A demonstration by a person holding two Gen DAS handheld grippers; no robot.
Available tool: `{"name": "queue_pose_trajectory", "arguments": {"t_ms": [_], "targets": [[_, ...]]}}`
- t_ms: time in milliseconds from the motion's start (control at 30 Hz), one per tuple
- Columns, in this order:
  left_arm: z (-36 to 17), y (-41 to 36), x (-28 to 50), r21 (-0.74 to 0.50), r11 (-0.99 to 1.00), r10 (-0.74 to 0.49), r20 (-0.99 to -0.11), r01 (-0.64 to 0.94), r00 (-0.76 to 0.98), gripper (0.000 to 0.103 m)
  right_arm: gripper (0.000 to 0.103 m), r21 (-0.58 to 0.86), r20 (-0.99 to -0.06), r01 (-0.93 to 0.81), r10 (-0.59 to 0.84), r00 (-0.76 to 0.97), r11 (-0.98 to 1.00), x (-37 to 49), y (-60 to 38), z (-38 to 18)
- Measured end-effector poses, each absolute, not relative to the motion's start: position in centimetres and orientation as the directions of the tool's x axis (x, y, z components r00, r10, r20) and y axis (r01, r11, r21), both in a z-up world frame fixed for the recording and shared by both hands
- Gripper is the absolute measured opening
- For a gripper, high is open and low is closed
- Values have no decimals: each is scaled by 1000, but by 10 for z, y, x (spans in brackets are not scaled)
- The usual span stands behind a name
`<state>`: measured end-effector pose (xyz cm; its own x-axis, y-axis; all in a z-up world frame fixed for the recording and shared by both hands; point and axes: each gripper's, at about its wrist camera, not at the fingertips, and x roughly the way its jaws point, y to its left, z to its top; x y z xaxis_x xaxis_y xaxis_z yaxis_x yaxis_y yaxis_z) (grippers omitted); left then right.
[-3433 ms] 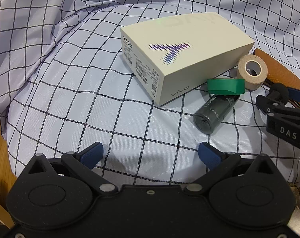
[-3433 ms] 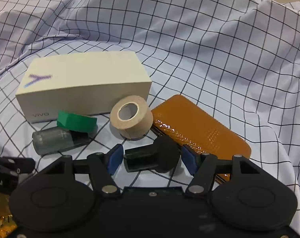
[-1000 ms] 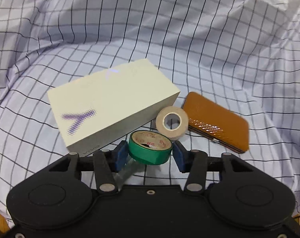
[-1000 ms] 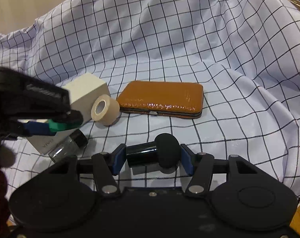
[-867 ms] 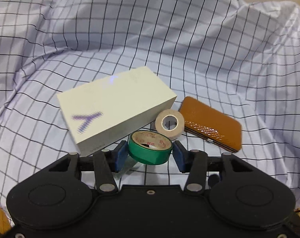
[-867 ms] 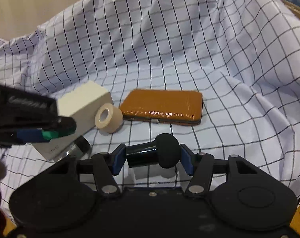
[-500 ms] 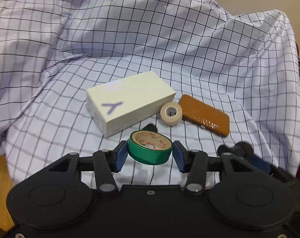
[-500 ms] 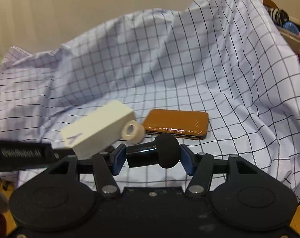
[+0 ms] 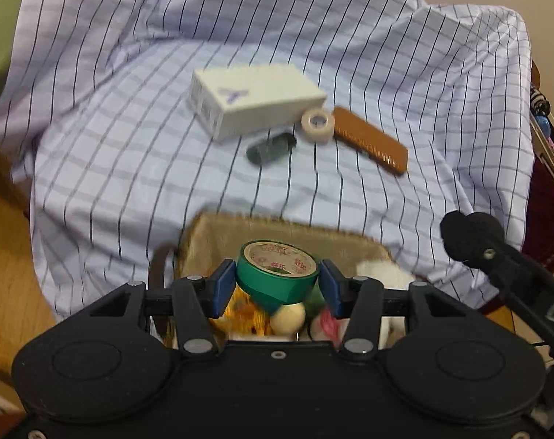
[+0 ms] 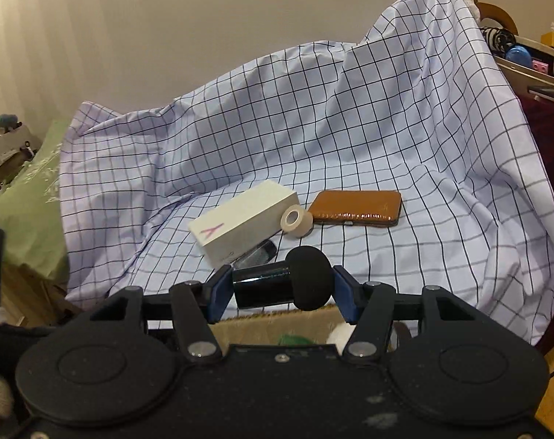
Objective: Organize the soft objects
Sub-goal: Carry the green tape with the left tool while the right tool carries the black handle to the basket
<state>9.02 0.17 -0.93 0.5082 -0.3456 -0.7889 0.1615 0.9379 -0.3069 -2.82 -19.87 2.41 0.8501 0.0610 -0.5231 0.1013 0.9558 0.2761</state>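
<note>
The green tape [image 9: 277, 274] sits between the blue pads of the left tongs [image 9: 277, 285], which are clamped on its rim from either side; its hole faces up and slightly away from the camera, so its axis stands near upright, tilted. It hangs over a woven basket [image 9: 218, 234] that holds soft bits in yellow, cream, pink and white, blurred. Beyond, on the checked sheet [image 9: 105, 168], lie a white box [image 9: 255, 98], a dark vial [image 9: 269, 148], a beige tape roll [image 9: 317, 122] touching the box, and a brown case [image 9: 372, 141] just beside the roll. Further right, the right tongs [image 10: 282, 287] are clamped endwise on a black mic [image 10: 282, 285]: its long axis runs across the tongs, foam head toward the right pad, glossy barrel toward the left. The basket's rim [image 10: 277, 316] shows just beneath it.
</note>
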Motion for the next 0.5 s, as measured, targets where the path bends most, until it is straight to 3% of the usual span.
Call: {"name": "queue_pose_trajectory", "arguments": {"t_ms": [500], "targets": [[-33,6,45,-294,948,-315,-818,121,482,49,57,293,-572,149,48,819,944,-74,-205,9]]}}
